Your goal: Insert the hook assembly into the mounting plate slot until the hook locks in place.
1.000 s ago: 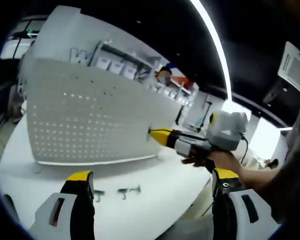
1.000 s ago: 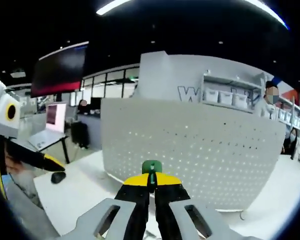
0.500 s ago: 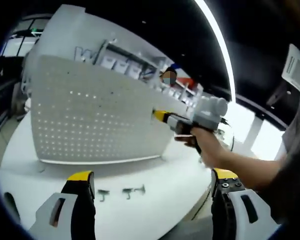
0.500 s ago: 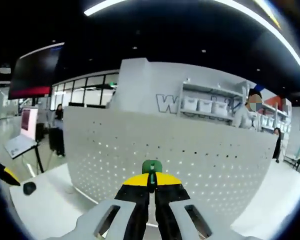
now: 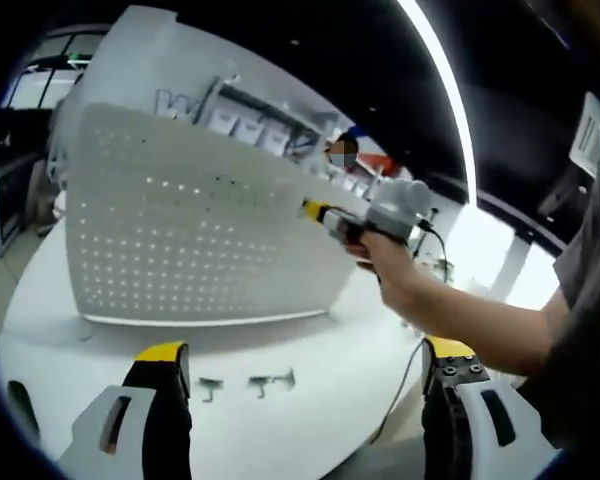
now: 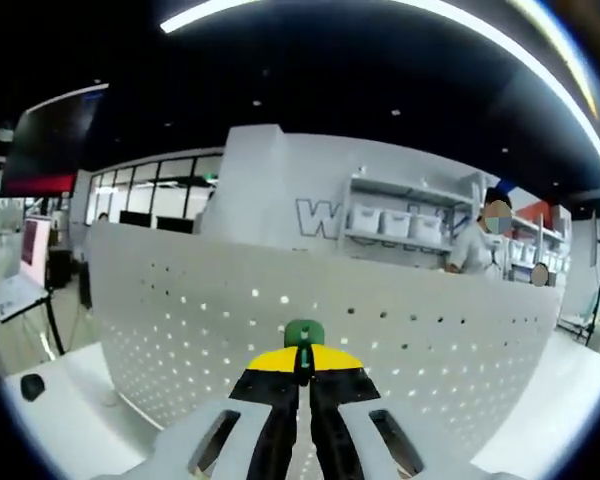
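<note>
Right gripper (image 6: 302, 372), pinching the green hook (image 6: 303, 333), faced the pegboard (image 6: 380, 330) to line up insertion; left gripper (image 5: 305, 365) idled spread before it.

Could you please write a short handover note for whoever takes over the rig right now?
Right gripper: jaws shut on a small green hook piece, raised in front of the white perforated panel; in the left gripper view it sits at the panel's upper right.
Left gripper: jaws open, holding nothing, low over the white table.
Two small metal hooks lie on the table in front of the panel.
Done: piece picked up and brought to the panel.
Left: insert it until it locks.
</note>
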A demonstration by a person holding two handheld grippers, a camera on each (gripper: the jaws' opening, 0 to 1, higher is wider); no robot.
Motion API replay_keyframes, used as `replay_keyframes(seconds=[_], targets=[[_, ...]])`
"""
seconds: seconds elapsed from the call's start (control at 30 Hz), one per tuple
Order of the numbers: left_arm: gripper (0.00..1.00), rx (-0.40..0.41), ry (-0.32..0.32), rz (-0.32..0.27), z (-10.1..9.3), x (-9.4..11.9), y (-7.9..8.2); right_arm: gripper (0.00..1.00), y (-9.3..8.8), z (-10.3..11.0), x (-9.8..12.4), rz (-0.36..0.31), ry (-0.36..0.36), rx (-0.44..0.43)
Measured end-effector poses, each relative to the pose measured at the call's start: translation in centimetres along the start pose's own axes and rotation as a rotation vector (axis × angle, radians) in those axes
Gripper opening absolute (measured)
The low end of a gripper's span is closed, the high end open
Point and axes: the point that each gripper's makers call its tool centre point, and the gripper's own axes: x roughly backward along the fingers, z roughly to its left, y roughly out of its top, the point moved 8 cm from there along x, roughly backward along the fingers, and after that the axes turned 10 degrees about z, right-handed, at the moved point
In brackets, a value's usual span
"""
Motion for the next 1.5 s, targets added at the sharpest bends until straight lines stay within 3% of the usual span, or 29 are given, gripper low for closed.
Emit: replay_keyframes(seconds=[0.5,1.5], targets=[[0.97,0.036,0.028,-0.002,1.3,0.0,0.1,0.0,2.1,-0.6,-1.5,-0.113,-0.053,-0.005],[0.95,0.062,0.051,-0.021,2.3,0.2,0.3,0.0,0.3,-0.2,-2.8,-0.101,-0.068,-0.023]])
